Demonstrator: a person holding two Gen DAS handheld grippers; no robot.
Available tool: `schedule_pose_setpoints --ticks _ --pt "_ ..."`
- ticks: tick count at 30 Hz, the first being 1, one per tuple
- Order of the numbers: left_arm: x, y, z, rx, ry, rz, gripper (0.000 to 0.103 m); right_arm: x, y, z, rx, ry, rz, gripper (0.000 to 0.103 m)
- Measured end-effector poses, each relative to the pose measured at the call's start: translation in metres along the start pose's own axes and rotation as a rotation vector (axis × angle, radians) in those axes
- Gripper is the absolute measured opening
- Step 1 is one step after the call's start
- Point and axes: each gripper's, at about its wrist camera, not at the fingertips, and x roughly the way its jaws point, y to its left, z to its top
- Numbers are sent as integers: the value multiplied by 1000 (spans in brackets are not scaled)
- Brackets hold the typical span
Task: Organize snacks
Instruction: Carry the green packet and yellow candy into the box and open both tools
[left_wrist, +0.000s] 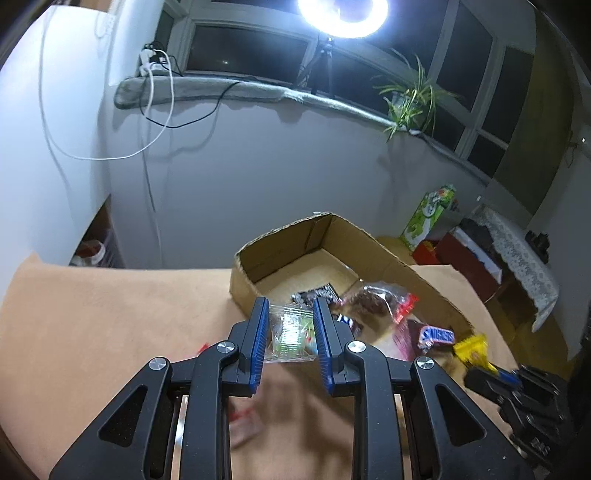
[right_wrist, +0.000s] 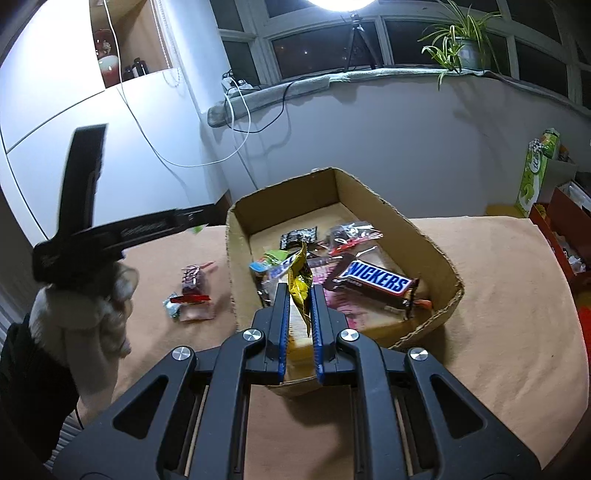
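Left wrist view: left gripper (left_wrist: 290, 332) grasps clear snack packet (left_wrist: 290, 334) at frame centre, cardboard box (left_wrist: 424, 284) just behind.
Right wrist view: right gripper (right_wrist: 298, 314) clamps yellow wrapper (right_wrist: 301, 291) at centre, above box w/ Snickers bar (right_wrist: 376, 282); loose snacks (right_wrist: 192, 295) lie on worktop (right_wrist: 498, 314) left of box.

Right gripper (right_wrist: 300, 317): jaws closed on yellow wrapper (right_wrist: 301, 286), held above box's near end.
Box (right_wrist: 436, 251): cardboard, open-topped, on tan table (right_wrist: 498, 314).
Box contents: Snickers bar (right_wrist: 376, 282), black packet (right_wrist: 298, 236), clear red-trimmed bag (right_wrist: 351, 234), other wrappers.
Table, left of box: loose snacks (right_wrist: 192, 295).
Left gripper (right_wrist: 122, 230): blurred, raised at left; jaws unreadable.
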Motion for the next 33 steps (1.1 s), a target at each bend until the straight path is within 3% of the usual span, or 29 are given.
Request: schedule_pose_setpoints --ticks 9,20,21,22,23,24,33 --pt "38 -11 11 -30 49 -18 23 12 -5 1 3 19 14 11" --pt "42 -21 15 -8 49 -1 27 17 -2 2 -8 24 2 12" --pt "42 -21 15 -10 51 0 31 17 -1 1 -10 27 2 20" --pt "42 -21 16 -13 49 0 40 17 0 1 -15 28 2 35" --pt "40 -21 16 -17 44 2 46 16 1 1 -19 25 -2 44" --pt "39 -20 17 -19 42 -1 46 14 2 1 -21 13 -11 56" --pt "13 -12 17 -34 10 1 46 -8 -2 1 15 -31 -7 60"
